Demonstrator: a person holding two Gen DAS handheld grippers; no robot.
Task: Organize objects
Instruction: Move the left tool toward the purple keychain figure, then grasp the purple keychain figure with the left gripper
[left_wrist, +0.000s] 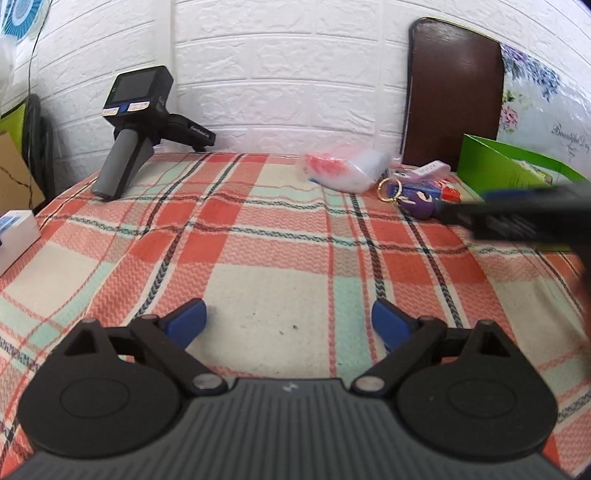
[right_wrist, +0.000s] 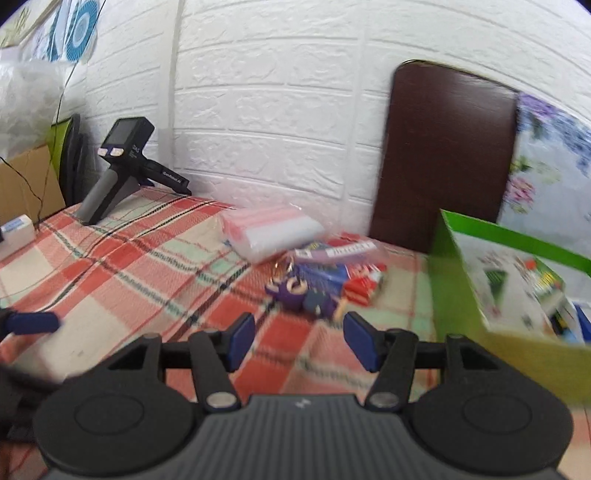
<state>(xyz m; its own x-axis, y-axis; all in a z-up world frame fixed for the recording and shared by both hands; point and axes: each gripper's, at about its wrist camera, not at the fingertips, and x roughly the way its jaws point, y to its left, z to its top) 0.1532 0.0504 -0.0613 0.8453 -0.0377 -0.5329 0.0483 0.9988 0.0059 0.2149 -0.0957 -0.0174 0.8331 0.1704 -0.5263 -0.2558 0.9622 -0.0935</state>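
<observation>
On the plaid cloth, far right: small clutter heaped together, just beside the green box (right_wrist: 458, 280).
Pile: purple keychain (right_wrist: 295, 291), blue-and-red packet (right_wrist: 343, 277), labelled pouch (right_wrist: 332, 253); touching or overlapping, blurred.
Plastic bag (right_wrist: 269, 230): behind the pile, near the white wall.
Right gripper (right_wrist: 299, 341): jaws partly apart, nothing between, aimed at the pile.
Left gripper (left_wrist: 288, 321): jaws wide, empty, over bare plaid cloth (left_wrist: 258, 236).
Spare handheld gripper (left_wrist: 129, 129): propped at far left, well apart.
Risk: pinching two items at once, since they lie tangled.
Risk: keychain ring snagging the packet and dragging it.
Risk: nudging the green box wall on approach.
</observation>
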